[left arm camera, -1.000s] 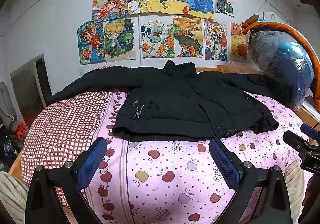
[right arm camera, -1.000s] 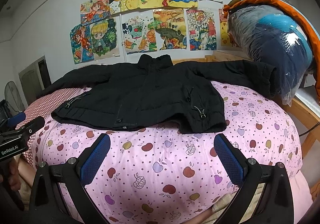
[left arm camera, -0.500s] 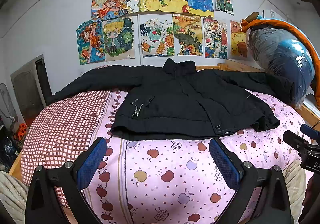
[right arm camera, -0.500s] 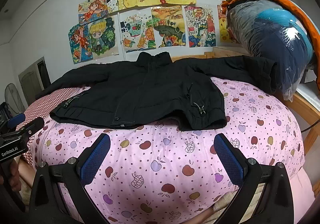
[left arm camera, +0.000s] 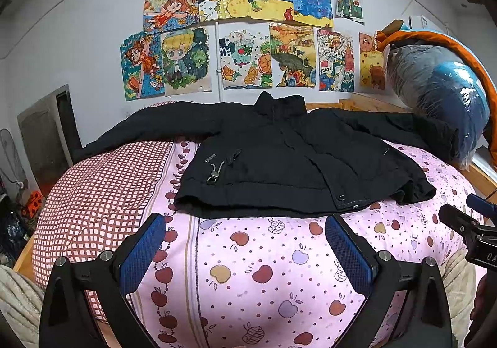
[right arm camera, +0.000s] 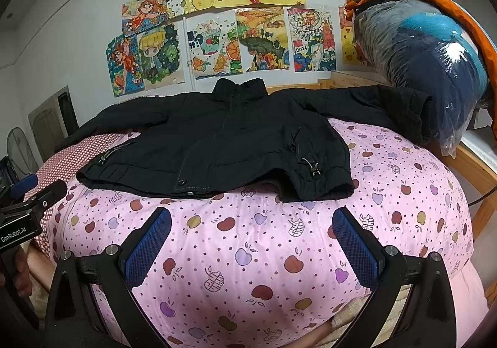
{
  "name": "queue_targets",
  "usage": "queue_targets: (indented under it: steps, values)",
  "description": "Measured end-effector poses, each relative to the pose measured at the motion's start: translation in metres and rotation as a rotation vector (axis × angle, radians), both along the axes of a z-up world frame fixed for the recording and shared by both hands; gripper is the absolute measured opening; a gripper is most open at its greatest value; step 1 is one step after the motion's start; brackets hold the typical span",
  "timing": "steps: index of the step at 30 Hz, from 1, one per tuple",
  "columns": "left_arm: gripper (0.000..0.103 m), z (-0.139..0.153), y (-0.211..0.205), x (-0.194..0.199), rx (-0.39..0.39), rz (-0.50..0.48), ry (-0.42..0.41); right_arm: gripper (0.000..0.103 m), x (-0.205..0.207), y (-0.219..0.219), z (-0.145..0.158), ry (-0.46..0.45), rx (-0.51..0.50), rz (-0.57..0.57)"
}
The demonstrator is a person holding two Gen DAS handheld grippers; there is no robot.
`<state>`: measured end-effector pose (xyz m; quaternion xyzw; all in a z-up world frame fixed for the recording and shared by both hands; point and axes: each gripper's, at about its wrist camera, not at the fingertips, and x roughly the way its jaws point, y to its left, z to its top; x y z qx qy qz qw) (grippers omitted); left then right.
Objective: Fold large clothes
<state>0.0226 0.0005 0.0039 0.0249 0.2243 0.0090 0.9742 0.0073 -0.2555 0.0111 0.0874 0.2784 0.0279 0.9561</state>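
Black jacket [left arm camera: 295, 161] flat on pink quilt [left arm camera: 264, 270], beyond both grippers' wide-apart, empty jaws (sleeves outspread)

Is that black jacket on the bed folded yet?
Not yet. The black jacket lies spread flat on the bed, both sleeves stretched out sideways.

Jacket [left arm camera: 279, 161] lay flat on the bed [left arm camera: 248, 270] w/ collar toward the wall, hem toward the cameras, sleeves spread to either side. Drawings [left arm camera: 248, 34] hung on the wall behind the jacket. Wrapped bundle [left arm camera: 441, 93] sat right of the jacket, touching its sleeve end. Doorway [left arm camera: 46, 130] stood left of the jacket. Both grippers, left gripper [left arm camera: 245, 254] & right gripper [right arm camera: 251, 248], hung before the jacket's hem, above the bed, apart from it.
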Motion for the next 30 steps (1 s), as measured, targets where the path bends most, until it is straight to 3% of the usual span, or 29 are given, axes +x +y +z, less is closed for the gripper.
queue_targets:
  steps: [26, 30]
  values:
    - [0.103, -0.006, -0.001, 0.014, 0.008, -0.001, 0.039, 0.102, 0.015, -0.005, -0.012, 0.048, 0.015, 0.008]
    - [0.103, -0.002, -0.003, 0.029, 0.004, -0.027, 0.069, 0.102, 0.017, -0.019, -0.016, 0.026, 0.031, -0.049]
